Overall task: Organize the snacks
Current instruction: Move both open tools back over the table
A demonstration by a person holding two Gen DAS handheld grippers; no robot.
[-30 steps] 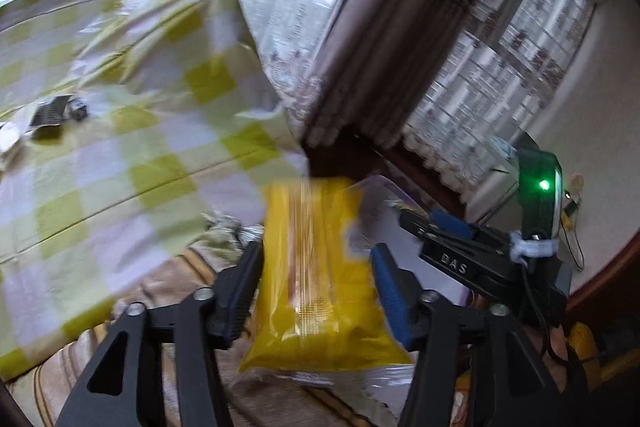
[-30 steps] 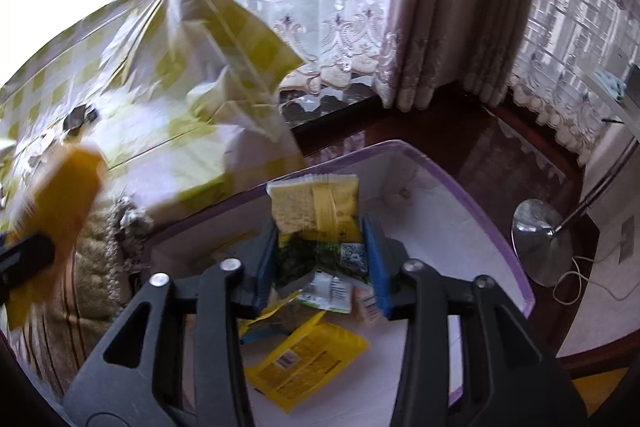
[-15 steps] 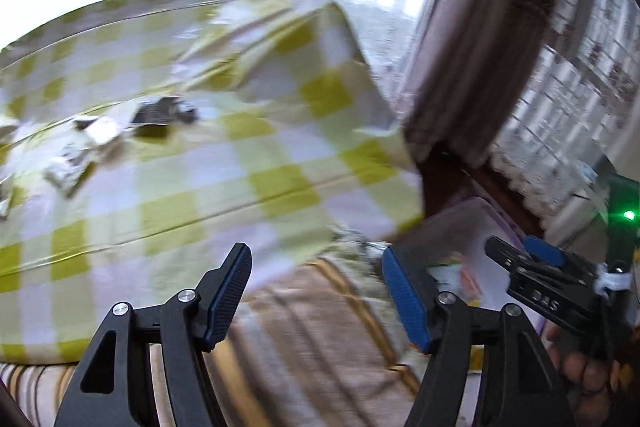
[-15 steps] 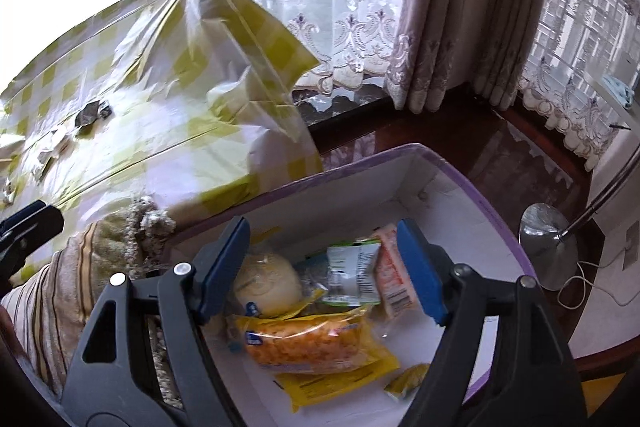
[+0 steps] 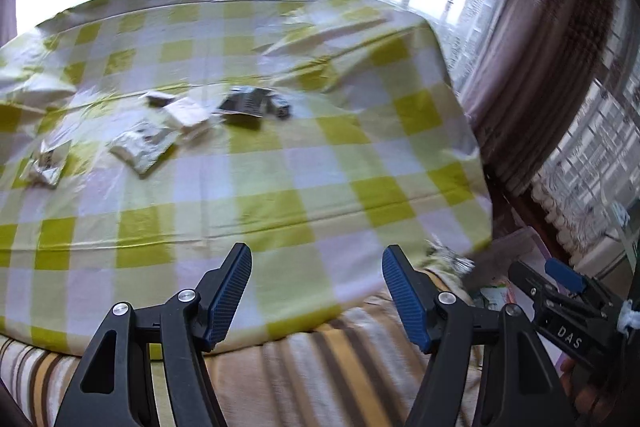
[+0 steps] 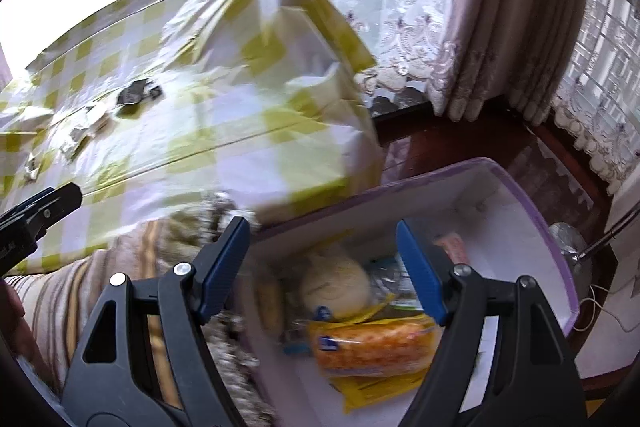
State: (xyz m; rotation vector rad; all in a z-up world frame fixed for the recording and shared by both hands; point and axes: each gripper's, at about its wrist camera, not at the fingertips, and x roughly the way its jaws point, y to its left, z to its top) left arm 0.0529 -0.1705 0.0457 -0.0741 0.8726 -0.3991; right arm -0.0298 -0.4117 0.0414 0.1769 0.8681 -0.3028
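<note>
The white, purple-rimmed open storage box (image 6: 532, 183) sits low beside the worktop draped in a yellow-and-white checked plastic cloth (image 5: 280, 163), likely so packets can be dropped straight down into it. It already holds an orange crinkly snack packet (image 6: 372, 345), a round pale bun in clear wrap (image 6: 334, 283) and a flat yellow sachet (image 6: 362, 393) beneath. The right claw (image 6: 322, 267) hangs over these with its blue pads spread wide and nothing between them. The left claw (image 5: 316, 291) is likewise parted and empty, aimed across the cloth's near edge. The snacks not yet sorted, several small silvery foil packets (image 5: 142, 145) and a dark packet (image 5: 246, 103), lie well beyond that claw, up and to the left of it on the cloth, so reaching one probably calls for moving forward and leftward.
</note>
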